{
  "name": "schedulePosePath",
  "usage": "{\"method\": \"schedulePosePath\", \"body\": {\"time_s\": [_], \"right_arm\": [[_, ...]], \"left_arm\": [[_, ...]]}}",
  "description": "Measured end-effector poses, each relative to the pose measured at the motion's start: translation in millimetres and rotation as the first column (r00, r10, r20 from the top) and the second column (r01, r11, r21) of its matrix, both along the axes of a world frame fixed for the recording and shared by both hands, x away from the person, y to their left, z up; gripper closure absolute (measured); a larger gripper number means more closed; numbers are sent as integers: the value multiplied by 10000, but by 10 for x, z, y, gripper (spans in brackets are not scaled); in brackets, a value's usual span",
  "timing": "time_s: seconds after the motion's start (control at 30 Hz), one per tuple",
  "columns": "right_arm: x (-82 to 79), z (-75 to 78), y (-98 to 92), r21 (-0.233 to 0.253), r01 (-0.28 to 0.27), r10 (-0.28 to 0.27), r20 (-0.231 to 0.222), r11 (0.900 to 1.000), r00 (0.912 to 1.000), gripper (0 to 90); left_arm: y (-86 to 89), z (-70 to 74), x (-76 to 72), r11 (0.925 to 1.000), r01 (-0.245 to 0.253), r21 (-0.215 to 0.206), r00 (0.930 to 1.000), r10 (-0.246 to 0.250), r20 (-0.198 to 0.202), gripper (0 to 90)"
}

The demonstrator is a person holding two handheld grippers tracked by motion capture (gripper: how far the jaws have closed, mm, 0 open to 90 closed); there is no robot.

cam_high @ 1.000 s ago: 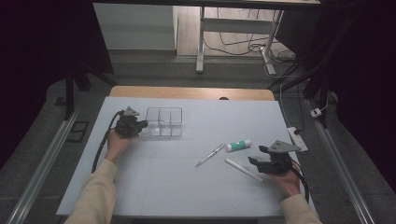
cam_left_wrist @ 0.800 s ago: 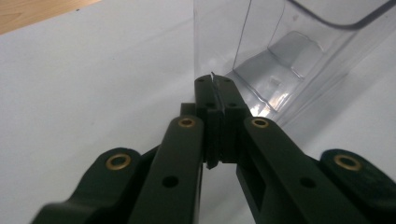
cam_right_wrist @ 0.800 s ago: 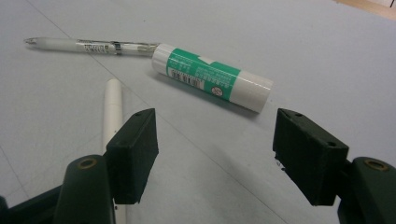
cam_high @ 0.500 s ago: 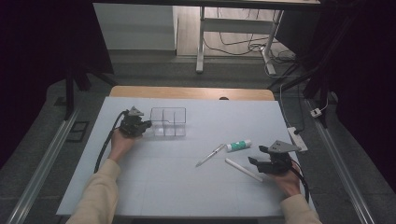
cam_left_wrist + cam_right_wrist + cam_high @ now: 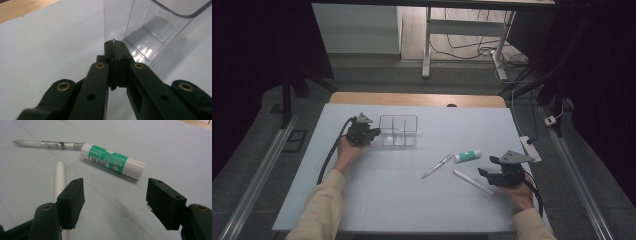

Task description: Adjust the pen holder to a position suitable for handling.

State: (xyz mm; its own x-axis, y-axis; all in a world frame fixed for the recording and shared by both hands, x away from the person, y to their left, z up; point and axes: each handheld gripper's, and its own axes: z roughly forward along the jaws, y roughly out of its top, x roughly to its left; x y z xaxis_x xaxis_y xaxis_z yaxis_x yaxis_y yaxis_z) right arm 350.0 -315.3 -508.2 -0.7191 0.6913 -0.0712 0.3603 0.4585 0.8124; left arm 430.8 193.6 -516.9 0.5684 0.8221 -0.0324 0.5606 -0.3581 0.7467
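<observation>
The clear plastic organiser box with its inner dividers (image 5: 398, 130) stands on the far left part of the pale grey-blue surface (image 5: 387, 200), and my left hand-held gripper (image 5: 373, 134) is right at its left end wall. In the left gripper view the black jaws are pressed together at the tips, and the thin clear wall edge of the box (image 5: 140, 30) rises just beyond them; a sliver of something thin shows between the tips, so I read it as clenched on that wall, though the contact is hard to see. Out to the right, well apart from the box, a white glue stick with a green label (image 5: 113, 160) lies on its side, with a slim clear and white pen (image 5: 47, 144) touching or almost touching its capped end. A plain white stick-shaped marker (image 5: 59, 181) lies nearer to me, running under the left jaw of my right hand-held gripper (image 5: 115, 202). That gripper is released, jaws spread wide, hovering low with the glue stick just ahead of the gap. In the high view it sits near the right edge, just beside the marker's end.
</observation>
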Motion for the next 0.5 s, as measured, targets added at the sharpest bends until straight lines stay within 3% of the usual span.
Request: {"method": "schedulePosePath", "body": {"time_s": [0.5], "right_arm": [[0,-3,2,-22,5,-5,-8,10000,10000,304]], "left_arm": [[-204,-7,52,9994,335,120,9994,-334,-42,891]]}}
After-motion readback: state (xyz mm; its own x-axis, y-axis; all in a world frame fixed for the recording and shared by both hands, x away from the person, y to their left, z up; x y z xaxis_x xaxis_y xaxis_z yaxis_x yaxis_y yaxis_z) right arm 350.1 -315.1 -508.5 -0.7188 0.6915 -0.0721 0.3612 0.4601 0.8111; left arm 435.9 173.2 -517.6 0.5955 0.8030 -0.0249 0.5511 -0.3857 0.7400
